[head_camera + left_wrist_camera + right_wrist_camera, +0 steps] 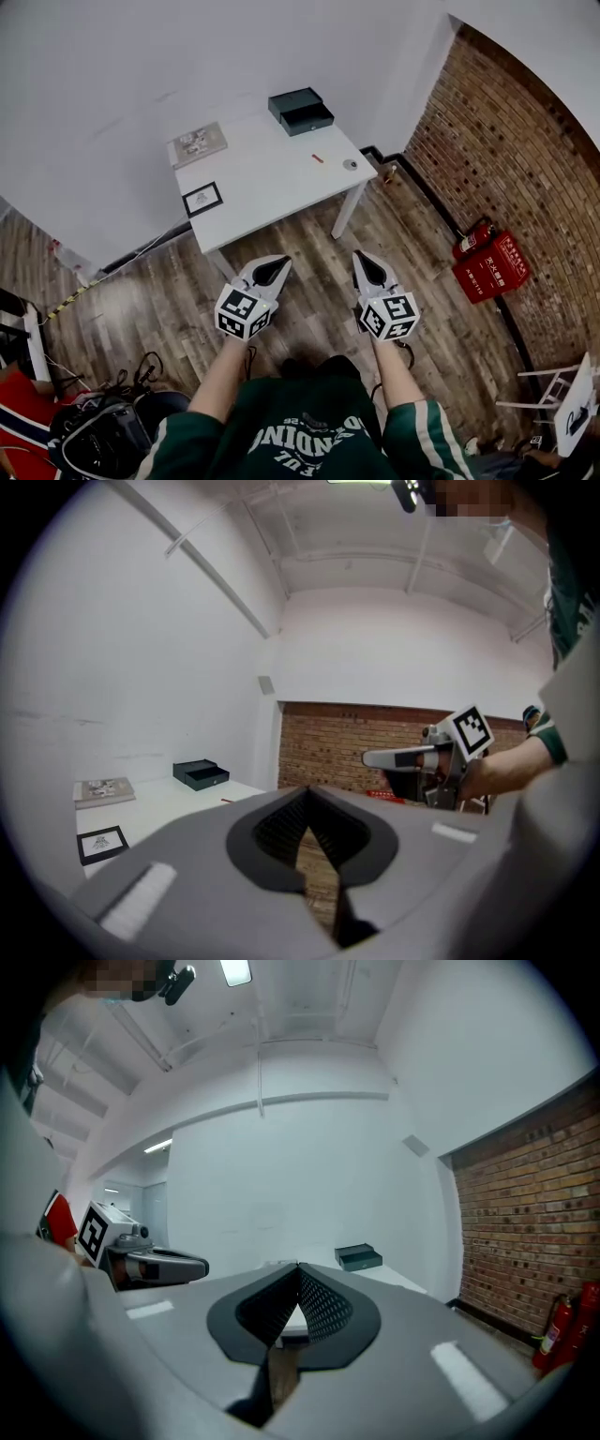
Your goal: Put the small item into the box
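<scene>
A white table (pixel 272 183) stands ahead by the wall. At its far edge sits a dark box (pixel 300 111) with its drawer pulled out, also visible in the left gripper view as the box (pixel 199 774) and in the right gripper view as the box (pixel 358 1257). A small red item (pixel 318 158) lies on the table near a small round grey item (pixel 350 164). My left gripper (pixel 273 272) and right gripper (pixel 368 268) are held side by side over the floor, short of the table. Both have their jaws shut with nothing between them.
A booklet (pixel 197 143) and a framed marker card (pixel 202 199) lie on the table's left part. A brick wall (pixel 506 159) runs along the right with a red fire extinguisher (pixel 474 238) and red case (pixel 495 266). Bags and cables (pixel 103 427) lie at lower left.
</scene>
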Demonstrator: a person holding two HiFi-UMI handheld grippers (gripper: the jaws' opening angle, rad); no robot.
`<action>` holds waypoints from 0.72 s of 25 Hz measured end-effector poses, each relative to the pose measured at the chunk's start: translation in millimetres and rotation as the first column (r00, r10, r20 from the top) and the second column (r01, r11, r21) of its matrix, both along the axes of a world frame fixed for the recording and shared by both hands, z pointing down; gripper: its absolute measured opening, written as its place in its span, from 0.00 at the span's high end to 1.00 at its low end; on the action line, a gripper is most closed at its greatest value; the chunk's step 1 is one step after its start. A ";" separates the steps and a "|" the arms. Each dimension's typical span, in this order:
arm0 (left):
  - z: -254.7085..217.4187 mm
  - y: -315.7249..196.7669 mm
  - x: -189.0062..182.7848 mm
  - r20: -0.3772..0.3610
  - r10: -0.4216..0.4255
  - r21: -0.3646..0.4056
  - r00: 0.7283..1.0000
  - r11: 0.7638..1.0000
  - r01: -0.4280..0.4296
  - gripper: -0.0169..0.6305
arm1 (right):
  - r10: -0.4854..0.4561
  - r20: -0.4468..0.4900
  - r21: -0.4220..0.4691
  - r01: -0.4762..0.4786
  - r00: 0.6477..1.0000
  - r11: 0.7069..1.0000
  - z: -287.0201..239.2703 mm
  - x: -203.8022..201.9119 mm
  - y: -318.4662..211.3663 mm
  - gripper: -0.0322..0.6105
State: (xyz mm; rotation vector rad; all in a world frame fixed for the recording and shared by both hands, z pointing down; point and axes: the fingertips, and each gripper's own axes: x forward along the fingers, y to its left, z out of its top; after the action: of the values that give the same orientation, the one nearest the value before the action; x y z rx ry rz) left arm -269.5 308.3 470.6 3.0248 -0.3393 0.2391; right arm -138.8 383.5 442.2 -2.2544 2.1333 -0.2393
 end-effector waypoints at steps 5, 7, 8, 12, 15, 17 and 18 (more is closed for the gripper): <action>5.6 -7.6 13.9 0.021 0.017 -0.008 1.000 1.000 -0.016 0.89 | -0.015 0.042 -0.011 0.015 0.999 1.000 9.0 7.9 -0.9 0.95; 8.4 -12.5 21.1 0.024 0.015 -0.013 1.000 1.000 -0.014 0.89 | -0.023 0.049 -0.012 0.024 0.999 1.000 12.6 14.6 -4.3 0.95; 10.0 -15.9 25.9 0.024 0.012 -0.017 1.000 1.000 -0.011 0.89 | -0.026 0.048 -0.013 0.027 0.999 1.000 14.0 19.6 -7.5 0.95; 17.8 -30.9 53.2 0.032 0.005 -0.037 0.999 0.999 -0.004 0.89 | -0.043 0.051 -0.016 0.043 0.998 0.999 17.7 49.1 -30.5 0.95; 23.2 -51.0 79.1 0.050 0.001 -0.042 0.999 0.999 0.001 0.89 | -0.054 0.072 -0.013 0.055 0.996 0.998 21.9 76.9 -57.6 0.95; 20.9 -70.0 98.6 0.053 -0.011 -0.040 0.999 0.999 0.013 0.89 | -0.064 0.083 -0.009 0.065 0.994 0.998 21.5 97.6 -78.2 0.95; 18.0 -79.8 109.0 0.051 -0.018 -0.036 0.999 0.999 0.020 0.89 | -0.071 0.085 -0.007 0.072 0.994 0.997 19.7 108.4 -88.6 0.95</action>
State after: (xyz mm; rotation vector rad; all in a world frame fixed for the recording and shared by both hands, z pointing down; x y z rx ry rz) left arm -160.5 228.5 488.7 2.9822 -0.3630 0.3175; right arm -30.4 294.9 461.9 -2.1346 2.1765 -0.3418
